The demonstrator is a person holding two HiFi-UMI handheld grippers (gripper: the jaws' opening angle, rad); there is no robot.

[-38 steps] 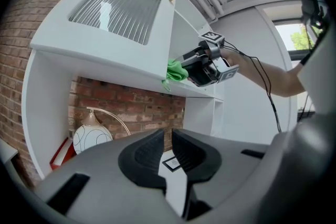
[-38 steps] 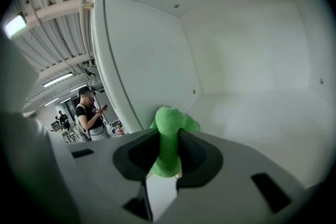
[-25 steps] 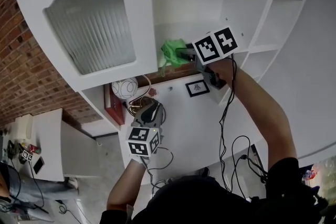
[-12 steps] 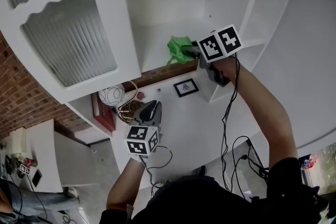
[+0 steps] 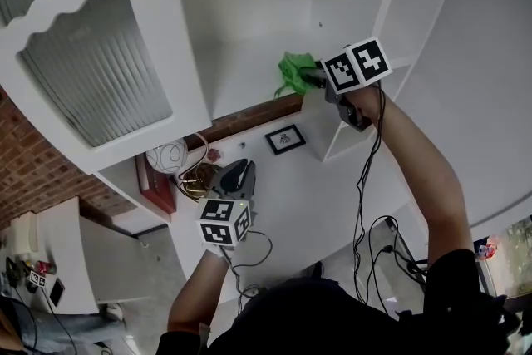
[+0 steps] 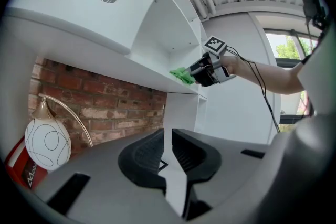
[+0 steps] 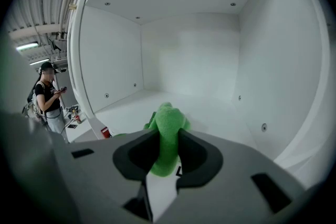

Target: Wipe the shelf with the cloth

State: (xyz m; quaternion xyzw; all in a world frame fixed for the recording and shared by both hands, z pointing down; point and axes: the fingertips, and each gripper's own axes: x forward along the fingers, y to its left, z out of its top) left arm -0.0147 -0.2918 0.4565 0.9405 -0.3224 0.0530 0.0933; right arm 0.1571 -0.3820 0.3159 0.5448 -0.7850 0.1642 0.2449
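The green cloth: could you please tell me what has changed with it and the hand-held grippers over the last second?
The right hand-held gripper has slid the green cloth rightwards along the shelf, away from the cabinet door. Its jaws stay clamped on the cloth. The left hand-held gripper remains low, shut and empty.

Shelf (image 7: 220,113) floor runs open from front edge to both back corners, boxed in by side walls and back wall. At the front edge, green cloth (image 7: 167,118) pinched in right claw (image 7: 168,150). Open cabinet door (image 5: 91,71) juts out beside shelf's left edge. Lamp (image 6: 47,141) crowds the niche below.
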